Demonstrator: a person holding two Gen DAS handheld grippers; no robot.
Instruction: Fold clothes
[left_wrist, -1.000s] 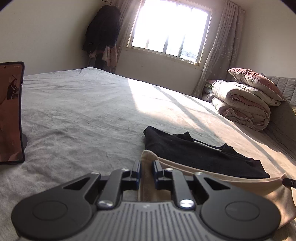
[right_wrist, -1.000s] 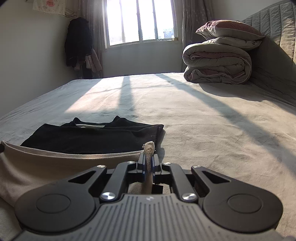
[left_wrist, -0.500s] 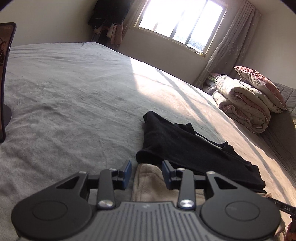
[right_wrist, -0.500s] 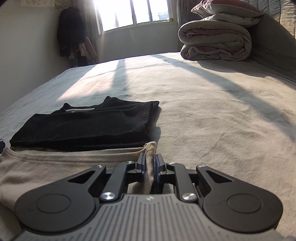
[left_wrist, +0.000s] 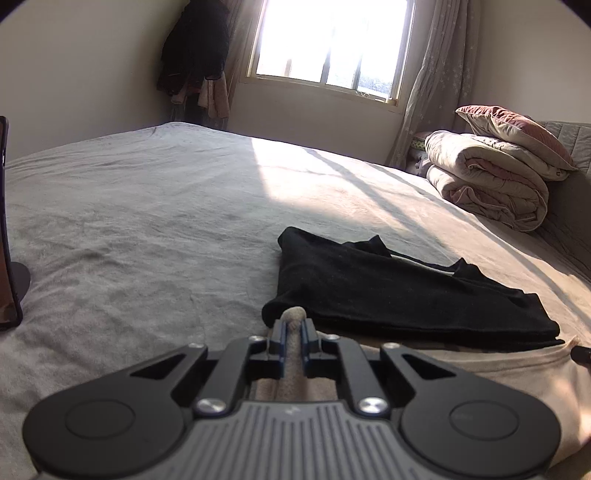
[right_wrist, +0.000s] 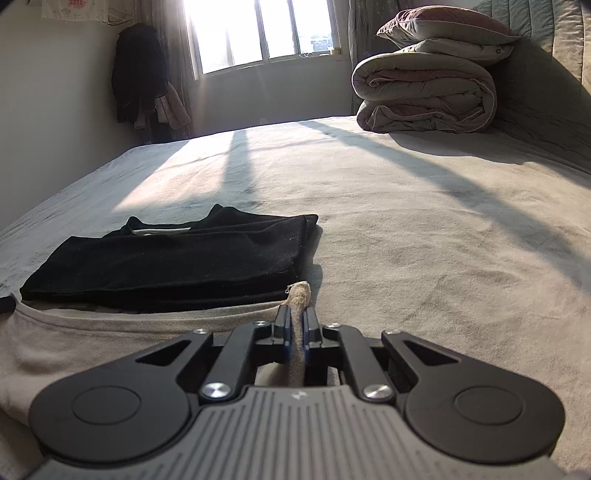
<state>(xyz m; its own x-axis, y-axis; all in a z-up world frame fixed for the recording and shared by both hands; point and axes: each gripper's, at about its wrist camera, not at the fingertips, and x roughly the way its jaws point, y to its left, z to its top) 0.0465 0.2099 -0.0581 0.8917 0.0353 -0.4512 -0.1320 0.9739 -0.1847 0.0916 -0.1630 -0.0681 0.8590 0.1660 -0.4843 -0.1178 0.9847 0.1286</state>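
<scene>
Since half a second earlier, the left gripper (left_wrist: 293, 326) had reclamped the beige garment (right_wrist: 110, 343); the right gripper (right_wrist: 297, 325) pinched its other corner, ready for folding.

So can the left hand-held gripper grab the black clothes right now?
Probably not yet: the left hand-held gripper is already shut on the beige garment. The folded black clothes lie just ahead, with nothing between.
</scene>
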